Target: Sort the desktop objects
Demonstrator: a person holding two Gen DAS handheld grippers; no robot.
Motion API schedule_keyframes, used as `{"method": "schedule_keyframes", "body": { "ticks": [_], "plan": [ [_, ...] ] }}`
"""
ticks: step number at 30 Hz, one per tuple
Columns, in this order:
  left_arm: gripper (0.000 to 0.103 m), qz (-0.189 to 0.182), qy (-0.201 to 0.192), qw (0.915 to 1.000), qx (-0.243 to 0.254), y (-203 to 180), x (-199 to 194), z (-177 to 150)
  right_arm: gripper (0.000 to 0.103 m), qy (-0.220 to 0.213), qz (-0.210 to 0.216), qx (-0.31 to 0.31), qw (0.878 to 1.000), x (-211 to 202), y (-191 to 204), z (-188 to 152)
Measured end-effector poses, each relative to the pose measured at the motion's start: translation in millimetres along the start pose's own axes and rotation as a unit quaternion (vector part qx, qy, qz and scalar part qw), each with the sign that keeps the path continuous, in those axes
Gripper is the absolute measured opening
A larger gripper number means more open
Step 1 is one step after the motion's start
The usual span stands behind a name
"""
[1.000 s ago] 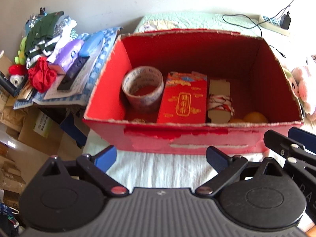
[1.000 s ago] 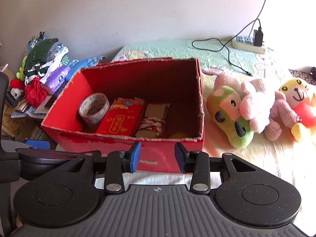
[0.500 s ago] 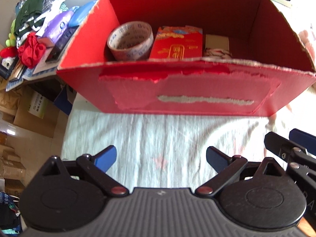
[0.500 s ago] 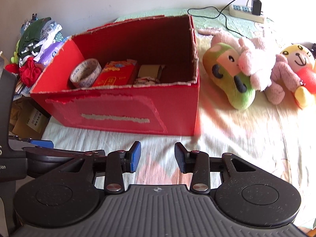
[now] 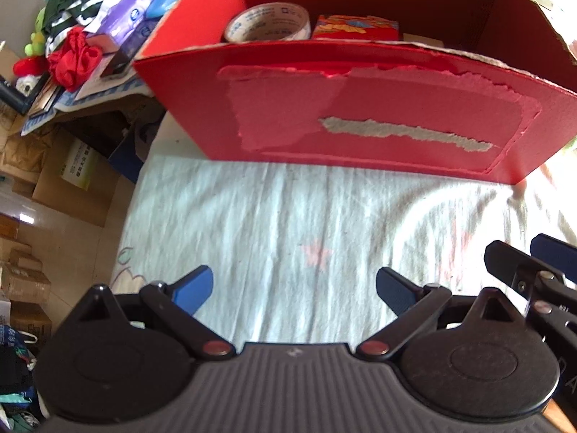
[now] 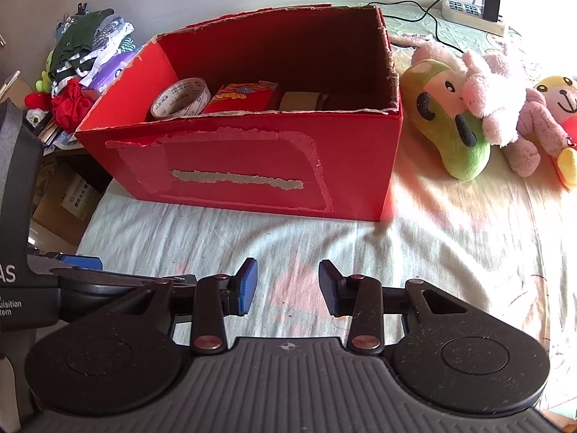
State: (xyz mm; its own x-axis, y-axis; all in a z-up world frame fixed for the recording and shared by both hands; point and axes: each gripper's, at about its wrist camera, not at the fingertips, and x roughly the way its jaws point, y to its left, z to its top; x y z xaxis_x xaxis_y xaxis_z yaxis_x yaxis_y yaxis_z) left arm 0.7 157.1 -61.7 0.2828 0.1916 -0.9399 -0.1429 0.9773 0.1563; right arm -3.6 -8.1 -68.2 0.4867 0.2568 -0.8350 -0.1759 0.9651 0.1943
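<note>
Both tongs are empty: left gripper [image 5: 294, 290] wide, right gripper [image 6: 288, 285] narrower. The tape [image 6: 181, 98] in the box [image 6: 252, 166] looks light and stiff; pinch its rim.

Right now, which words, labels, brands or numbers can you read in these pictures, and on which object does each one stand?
"AS", cut off at the frame edge: on the left gripper's body.
Tape roll: printed text around it, too small to read.
Red packet: gold design, not readable.
Cardboard carton on the floor: label too blurred to read.
Purple pack: round logo, unreadable.
</note>
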Motion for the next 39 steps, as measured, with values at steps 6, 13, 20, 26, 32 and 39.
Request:
{"method": "schedule_keyframes", "body": {
  "ticks": [6,13,20,26,32,39],
  "plan": [
    [0.098,0.011,-0.008,0.9997,-0.020,17.5,-7.9,-6.1,0.041,-0.006,0.021,-0.018,1.000,-2.0,14.5,0.9],
    [0.098,0.009,-0.051,0.9985,-0.016,28.6,-33.5,24.8,0.041,-0.047,0.018,-0.024,0.998,-18.5,26.3,27.9],
    [0.098,-0.005,-0.091,0.9959,0.002,36.2,-57.7,61.1,0.041,-0.086,0.011,-0.016,0.996,-32.2,33.0,58.8],
    [0.098,-0.017,-0.119,0.9925,0.024,35.8,-68.4,91.3,0.041,-0.109,-0.002,0.001,0.994,-35.3,33.0,83.9],
    [0.099,-0.026,-0.138,0.9895,0.035,34.3,-68.6,117.7,0.042,-0.118,-0.014,0.018,0.993,-30.3,32.9,106.2],
    [0.099,-0.054,-0.120,0.9902,0.048,29.0,-51.4,136.4,0.043,-0.094,-0.038,0.052,0.994,-12.7,24.9,119.4]
  ]
}}
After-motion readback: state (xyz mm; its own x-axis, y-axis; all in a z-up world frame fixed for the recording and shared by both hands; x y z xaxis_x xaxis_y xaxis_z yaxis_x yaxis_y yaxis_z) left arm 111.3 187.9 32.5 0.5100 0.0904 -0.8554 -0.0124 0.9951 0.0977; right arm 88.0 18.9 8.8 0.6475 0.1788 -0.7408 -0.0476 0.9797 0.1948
